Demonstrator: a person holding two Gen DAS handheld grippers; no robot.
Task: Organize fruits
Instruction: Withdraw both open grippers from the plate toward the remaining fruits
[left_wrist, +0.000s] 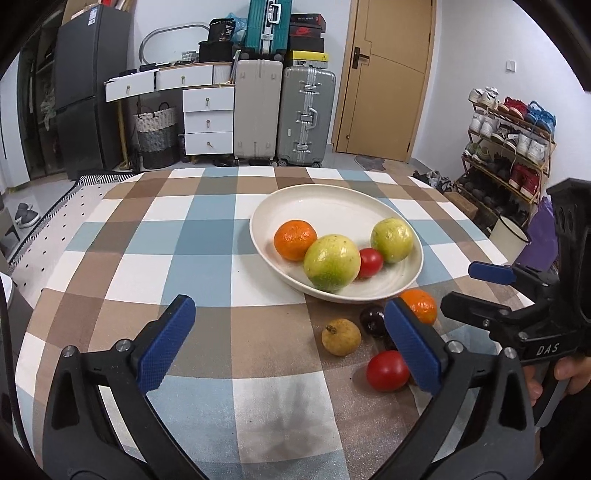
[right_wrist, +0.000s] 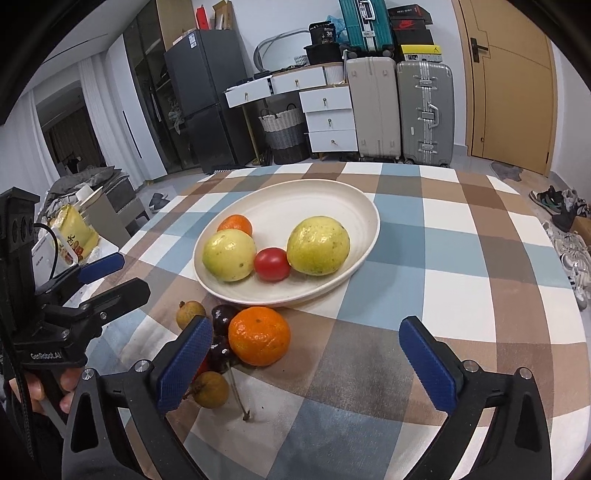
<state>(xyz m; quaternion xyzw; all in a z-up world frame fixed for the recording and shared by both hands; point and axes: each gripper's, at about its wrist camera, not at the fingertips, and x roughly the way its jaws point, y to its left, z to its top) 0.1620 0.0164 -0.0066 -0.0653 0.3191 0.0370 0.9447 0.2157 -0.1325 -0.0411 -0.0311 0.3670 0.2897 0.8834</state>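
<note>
A cream plate (left_wrist: 332, 192) holds an orange (left_wrist: 294, 240), two yellow-green guavas (left_wrist: 331, 262) and a small red tomato (left_wrist: 370, 262). In front of the plate (right_wrist: 295, 184), loose on the checked cloth, lie another orange (right_wrist: 259, 335), dark cherries (right_wrist: 221, 317), two brown longans (right_wrist: 211, 389) and a red tomato (left_wrist: 388, 370). My left gripper (left_wrist: 290, 310) stands open and empty over the cloth, left of that cluster. My right gripper (right_wrist: 306, 328) is open too; the loose orange sits just inside its left finger, untouched.
The table's far edge lies just behind the plate, and beyond it stand suitcases (left_wrist: 306, 114) and white drawers (left_wrist: 208, 122). A shoe rack (left_wrist: 509, 147) is at the right. A yellow bag (right_wrist: 75, 232) lies off the table's left side.
</note>
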